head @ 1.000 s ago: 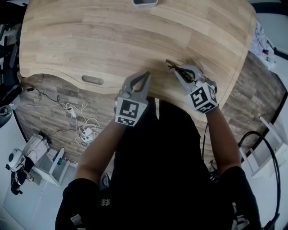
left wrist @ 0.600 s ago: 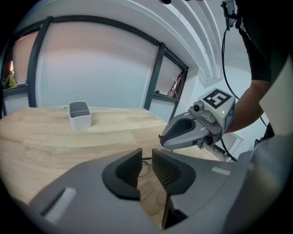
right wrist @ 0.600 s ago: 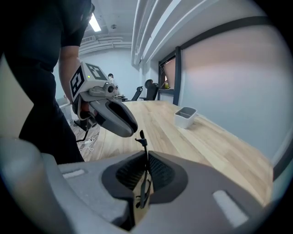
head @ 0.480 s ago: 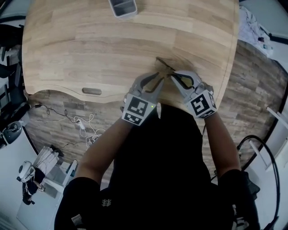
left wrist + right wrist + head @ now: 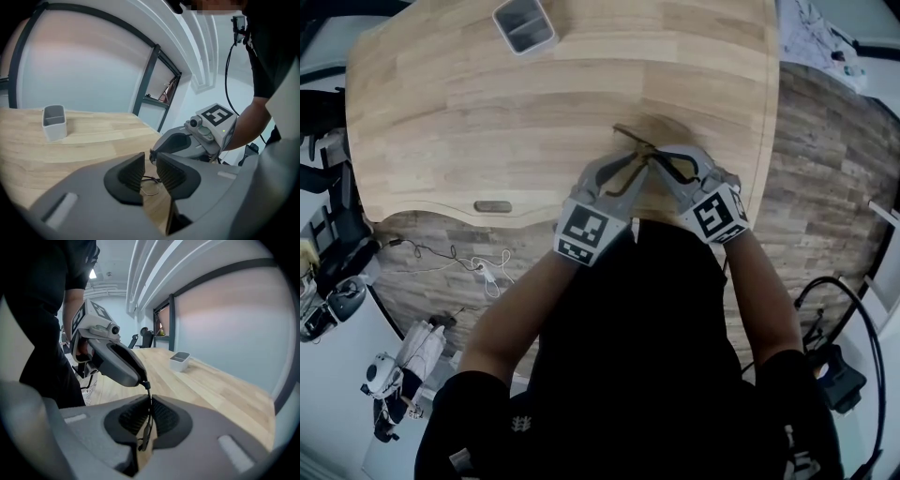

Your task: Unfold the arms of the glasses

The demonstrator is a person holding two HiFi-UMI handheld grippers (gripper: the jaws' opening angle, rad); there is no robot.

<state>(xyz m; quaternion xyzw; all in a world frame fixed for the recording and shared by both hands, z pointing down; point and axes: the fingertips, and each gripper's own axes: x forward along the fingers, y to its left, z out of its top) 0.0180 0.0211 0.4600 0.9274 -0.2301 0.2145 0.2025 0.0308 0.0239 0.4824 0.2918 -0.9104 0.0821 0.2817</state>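
The thin dark-framed glasses hover over the near right part of the wooden table. My right gripper is shut on them: in the right gripper view a dark arm of the glasses runs upright between the pads. My left gripper has come in tip to tip against the right one. Its jaws stand a narrow gap apart in the left gripper view, and the wire rim of the glasses shows through that gap. The left gripper's tip sits at the top end of the held arm.
A small grey open box stands at the far side of the table, also seen as the grey box and the box. The curved table edge carries a slot. Cables lie on the floor to the left.
My left gripper has moved right and forward until its tip meets the right gripper at the glasses. The right gripper kept its hold and shifted slightly.
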